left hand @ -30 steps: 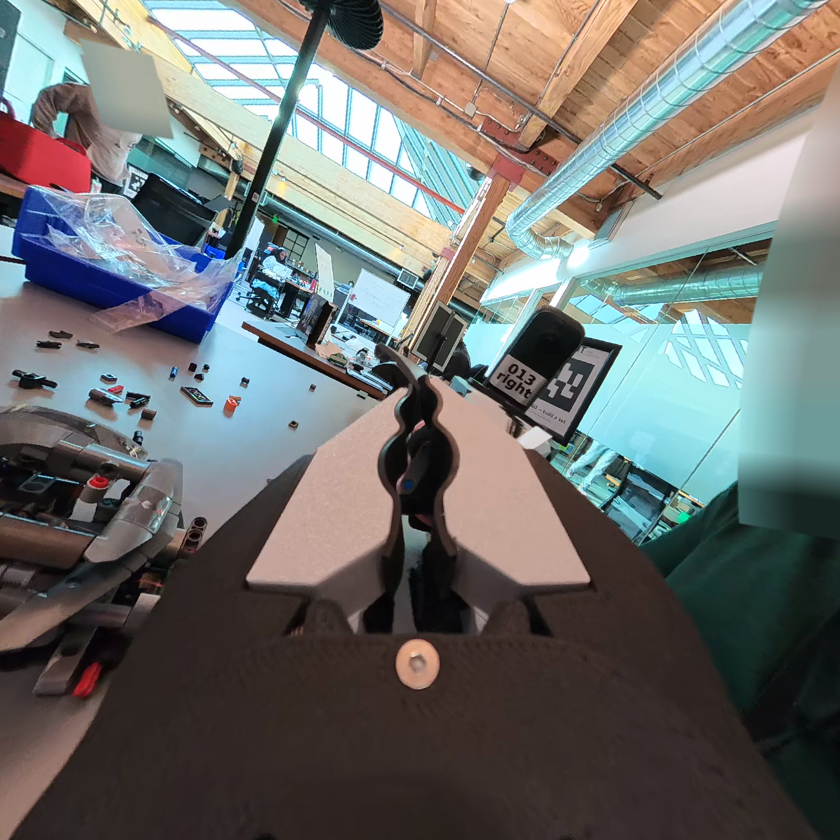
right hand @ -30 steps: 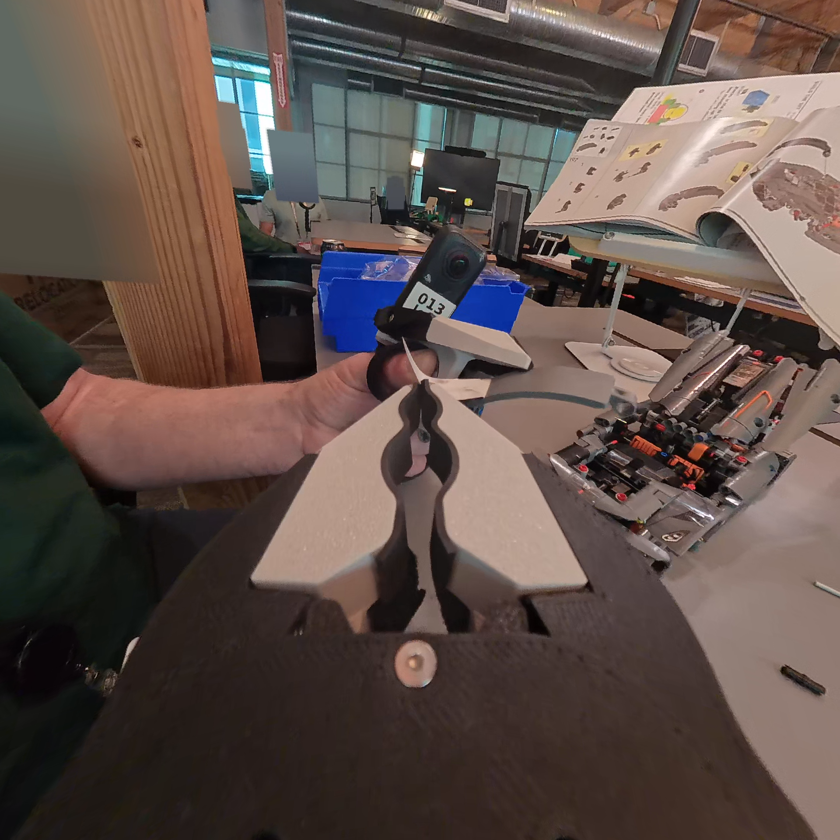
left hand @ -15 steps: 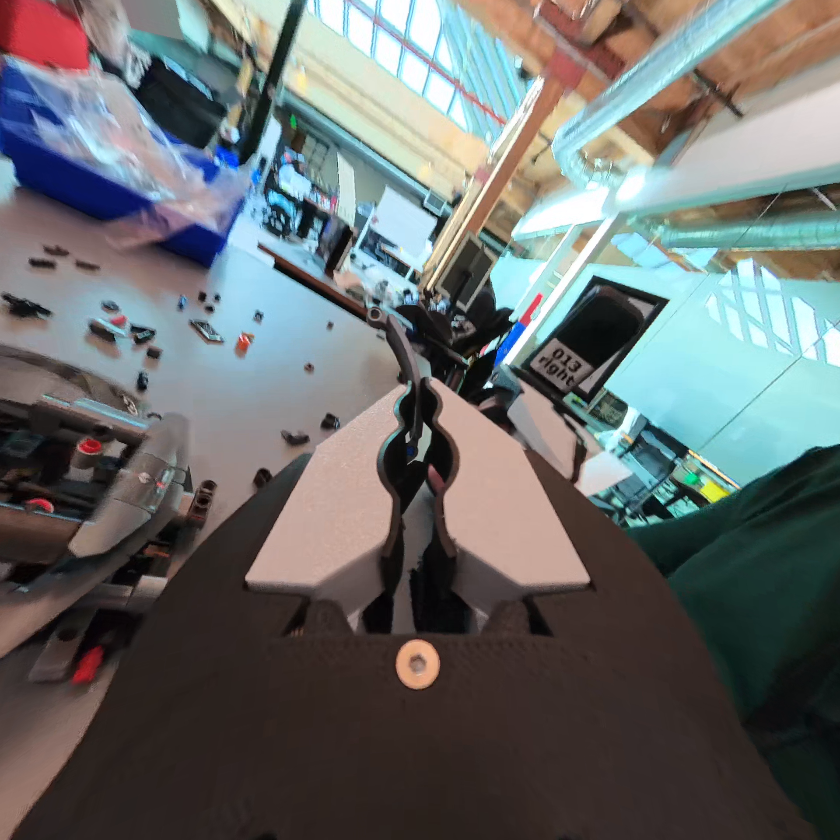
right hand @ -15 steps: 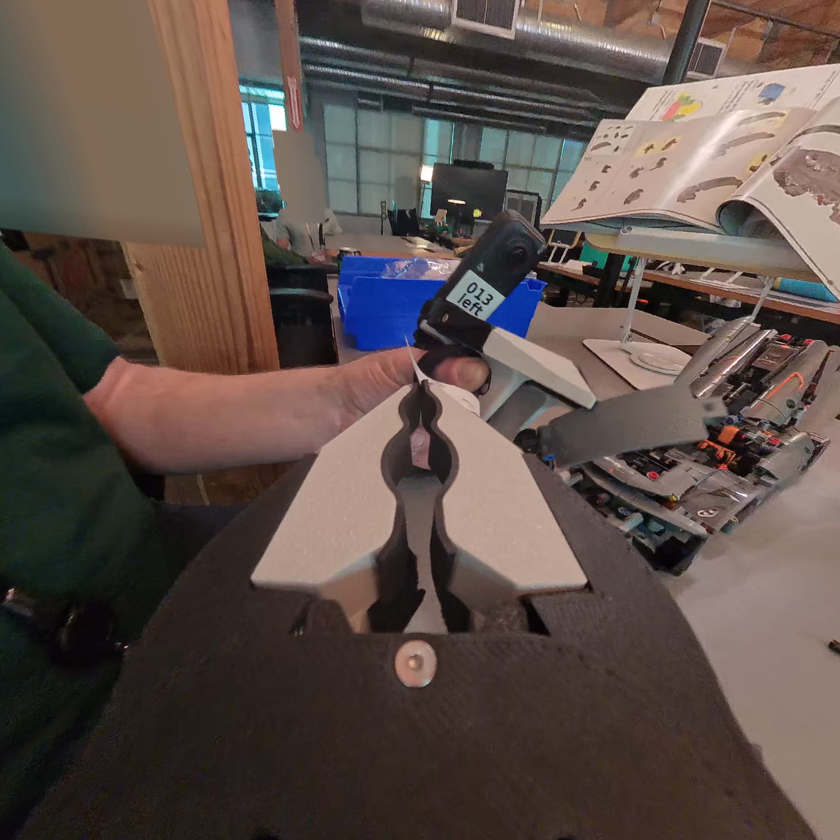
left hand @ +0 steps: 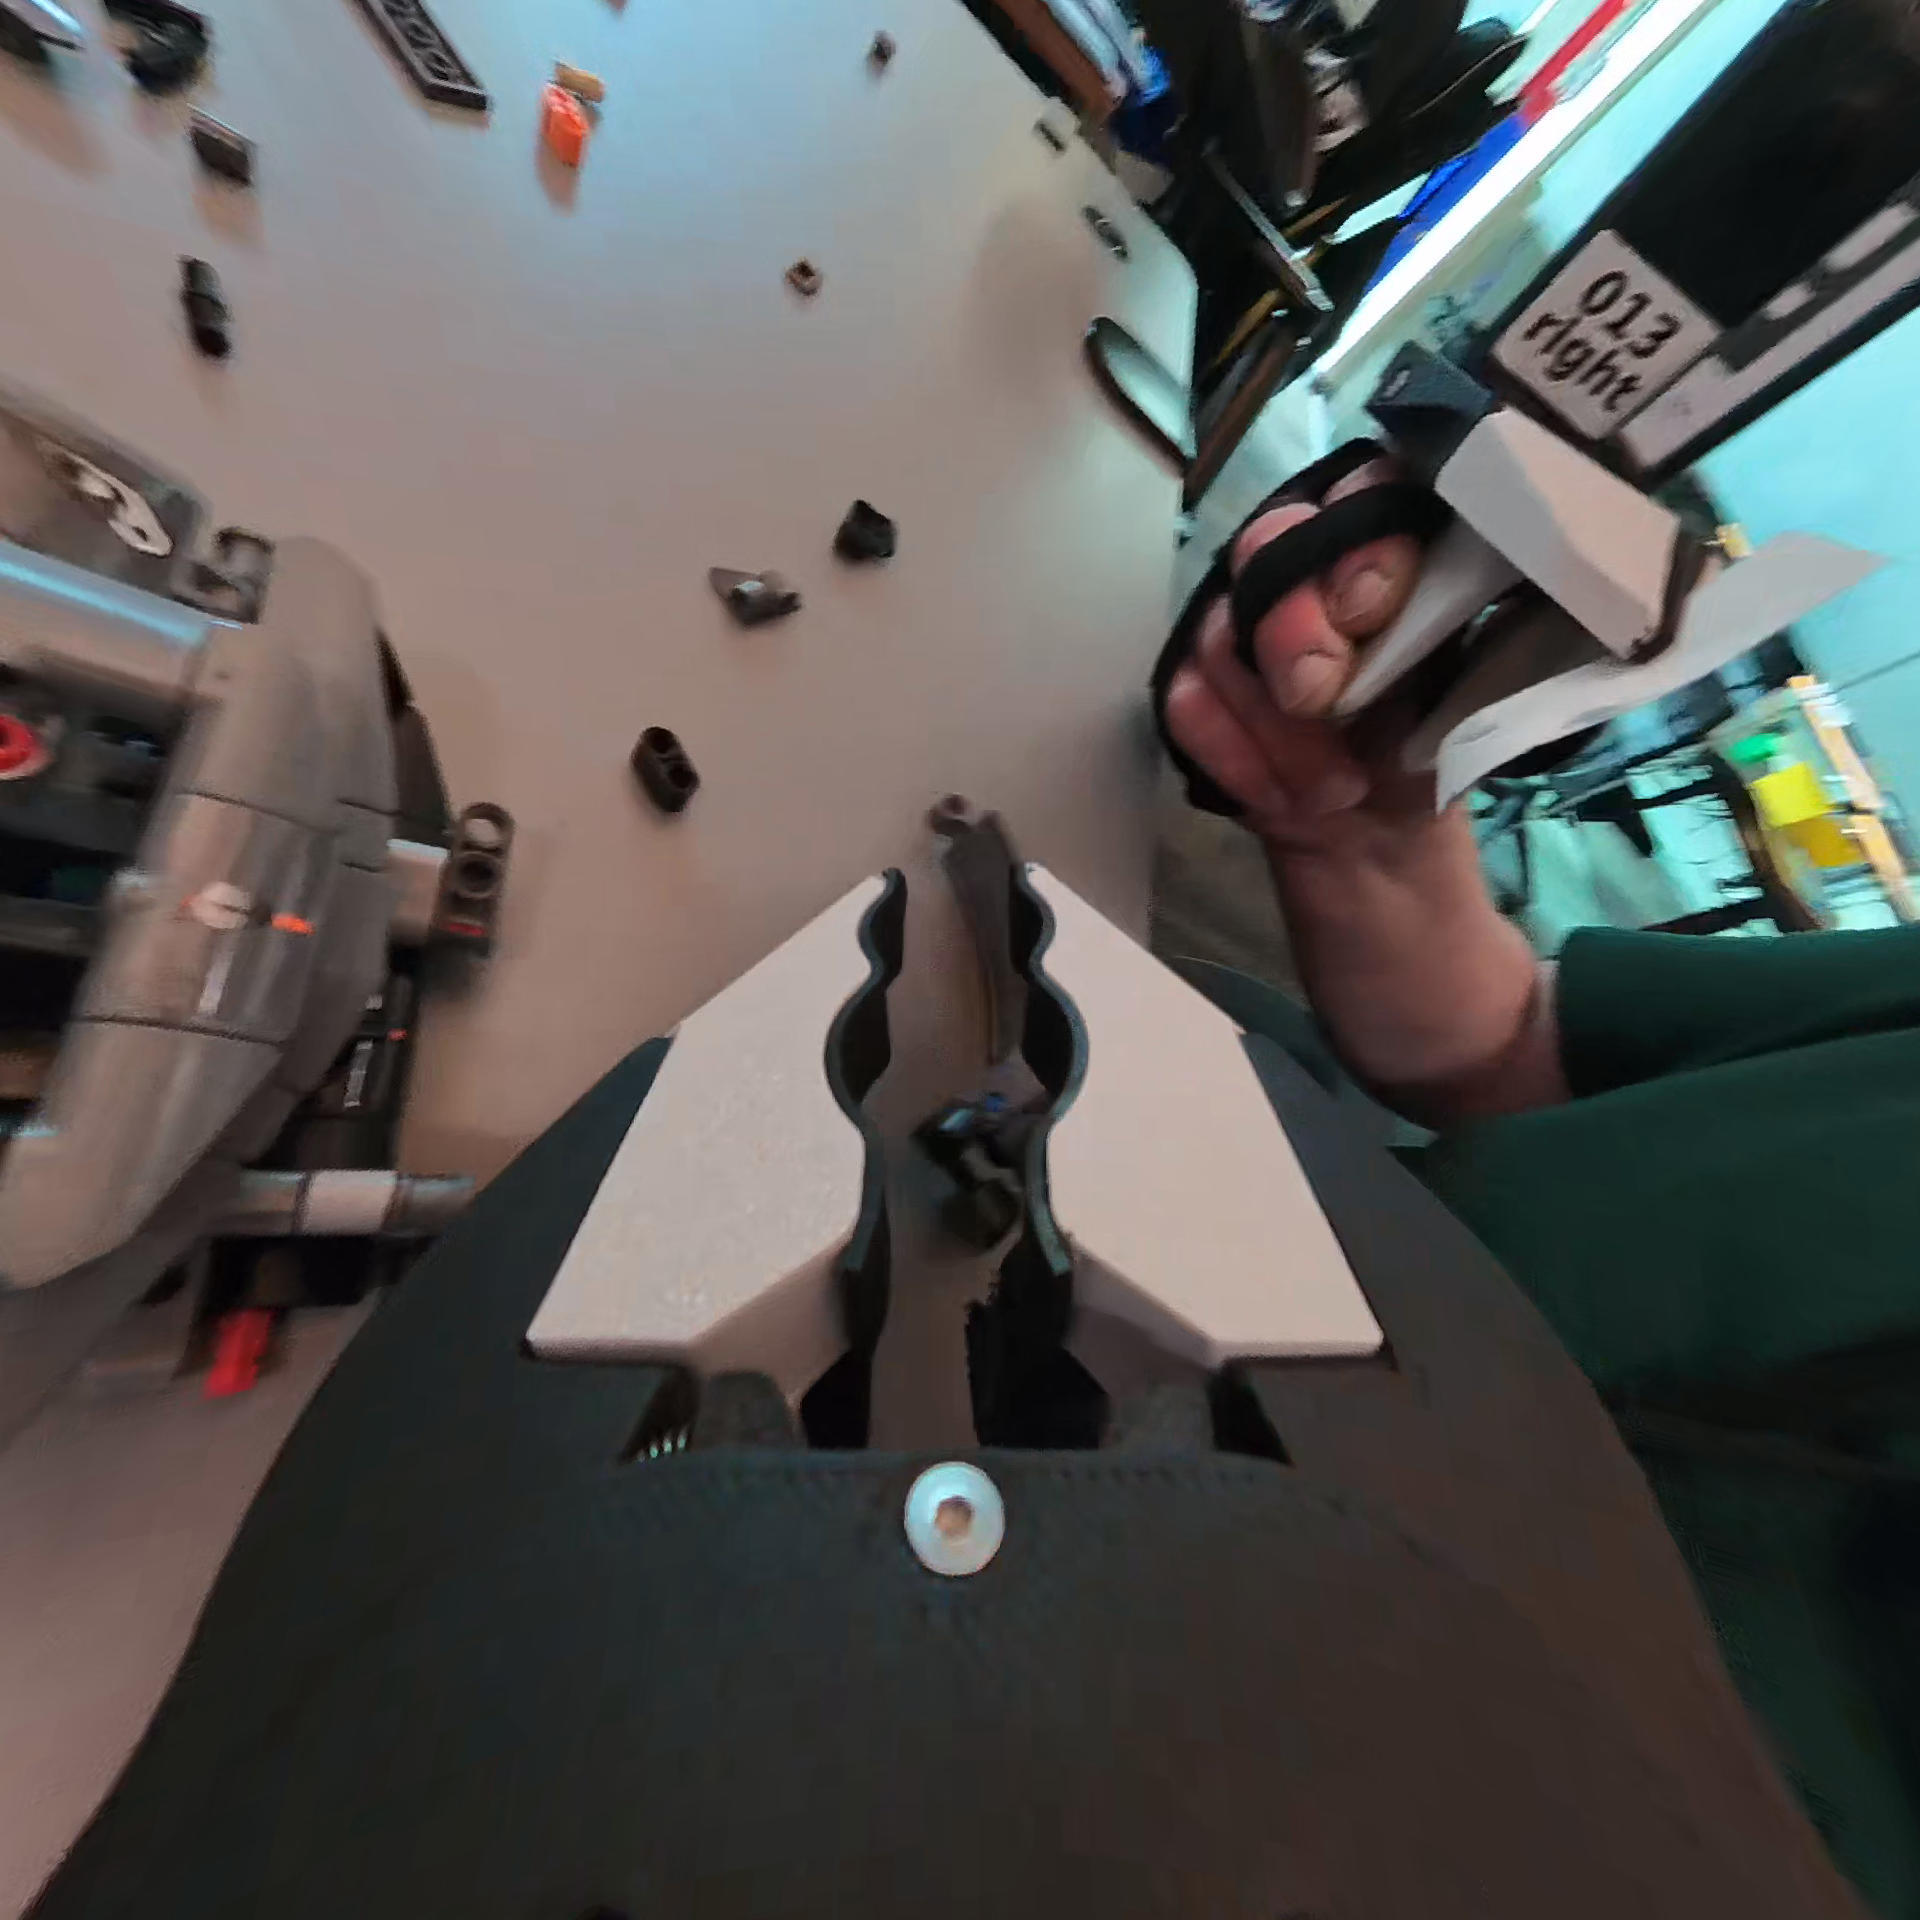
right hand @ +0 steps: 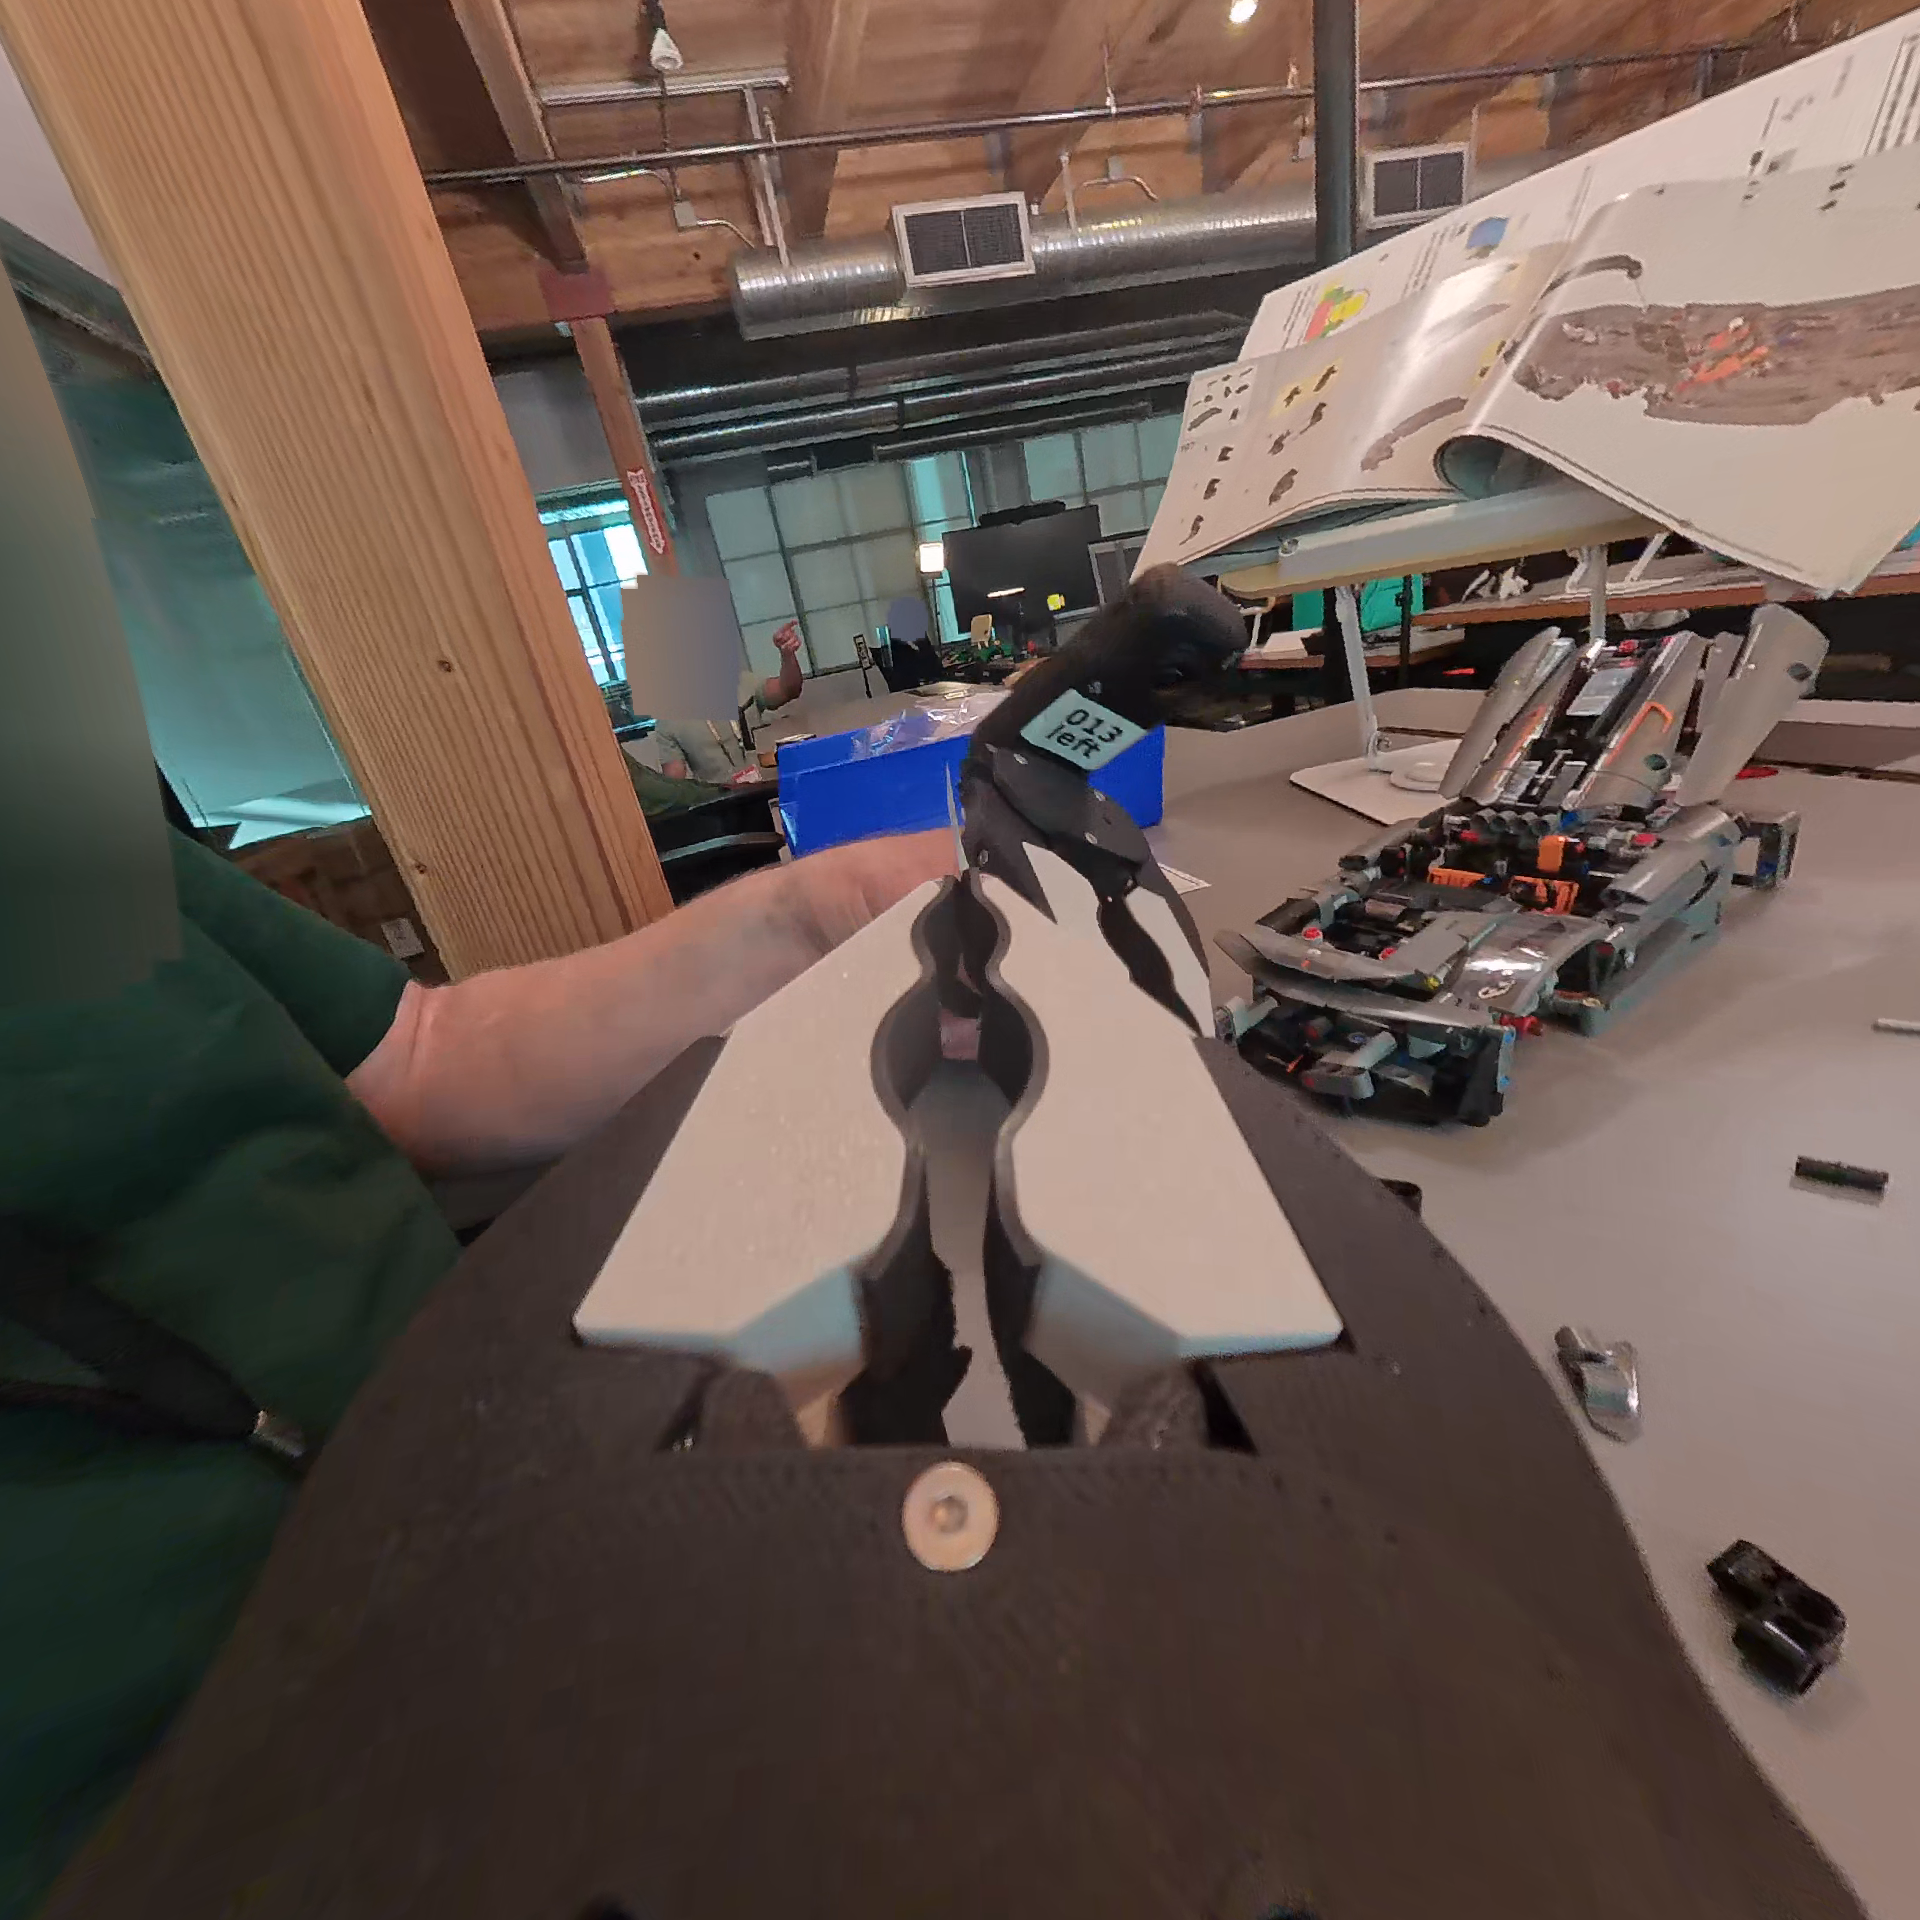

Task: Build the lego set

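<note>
The grey lego car (left hand: 208,883) stands on the table at the left of the left wrist view, and at the right in the right wrist view (right hand: 1507,914). My left gripper (left hand: 961,878) points down at the table with its jaws apart. A dark curved lego piece (left hand: 982,935) lies loose against its right finger. The left gripper also shows in the right wrist view (right hand: 1112,935), beside the car's front. My right gripper (right hand: 956,899) is shut on a small thin piece (right hand: 958,1034) that sticks out at the tips. A hand holds the right gripper off the table edge (left hand: 1558,540).
Loose small parts lie on the table: black ones (left hand: 665,769) (left hand: 864,532), an orange one (left hand: 566,114), a black connector (right hand: 1777,1631), a grey part (right hand: 1605,1382). An open instruction booklet (right hand: 1558,364) on a stand, a blue bin (right hand: 883,779) and a wooden post (right hand: 364,468) stand around.
My left gripper has tipped down toward the table beside the car and its jaws have come apart, so the curved piece is no longer clamped. My right gripper stays shut.
</note>
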Demonstrator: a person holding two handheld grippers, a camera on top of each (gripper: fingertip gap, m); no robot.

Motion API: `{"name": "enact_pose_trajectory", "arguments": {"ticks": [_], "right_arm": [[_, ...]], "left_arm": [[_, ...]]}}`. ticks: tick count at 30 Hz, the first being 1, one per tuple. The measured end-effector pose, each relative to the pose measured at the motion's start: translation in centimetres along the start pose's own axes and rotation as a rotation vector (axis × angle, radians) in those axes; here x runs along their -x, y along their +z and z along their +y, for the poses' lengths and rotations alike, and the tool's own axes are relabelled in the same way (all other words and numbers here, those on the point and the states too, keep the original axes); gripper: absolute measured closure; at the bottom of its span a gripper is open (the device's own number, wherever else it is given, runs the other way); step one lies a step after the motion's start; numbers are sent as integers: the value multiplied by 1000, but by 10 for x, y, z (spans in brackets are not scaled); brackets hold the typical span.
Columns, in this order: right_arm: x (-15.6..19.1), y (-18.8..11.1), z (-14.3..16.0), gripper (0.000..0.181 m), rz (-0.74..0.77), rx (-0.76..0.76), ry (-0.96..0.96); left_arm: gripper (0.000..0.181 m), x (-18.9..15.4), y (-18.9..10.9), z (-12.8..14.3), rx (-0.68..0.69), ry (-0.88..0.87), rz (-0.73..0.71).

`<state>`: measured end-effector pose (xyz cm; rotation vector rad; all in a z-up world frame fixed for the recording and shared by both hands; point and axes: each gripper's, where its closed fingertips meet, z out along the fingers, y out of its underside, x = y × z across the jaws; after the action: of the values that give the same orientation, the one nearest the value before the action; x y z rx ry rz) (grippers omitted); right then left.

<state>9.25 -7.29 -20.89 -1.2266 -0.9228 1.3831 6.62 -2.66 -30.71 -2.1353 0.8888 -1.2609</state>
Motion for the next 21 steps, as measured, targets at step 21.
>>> {"name": "enact_pose_trajectory", "arguments": {"ticks": [21], "right_arm": [[-19, -13, 0, 181, 72, -23, 99]], "left_arm": [[175, -21, -8, 38, 123, 693, -362]]}}
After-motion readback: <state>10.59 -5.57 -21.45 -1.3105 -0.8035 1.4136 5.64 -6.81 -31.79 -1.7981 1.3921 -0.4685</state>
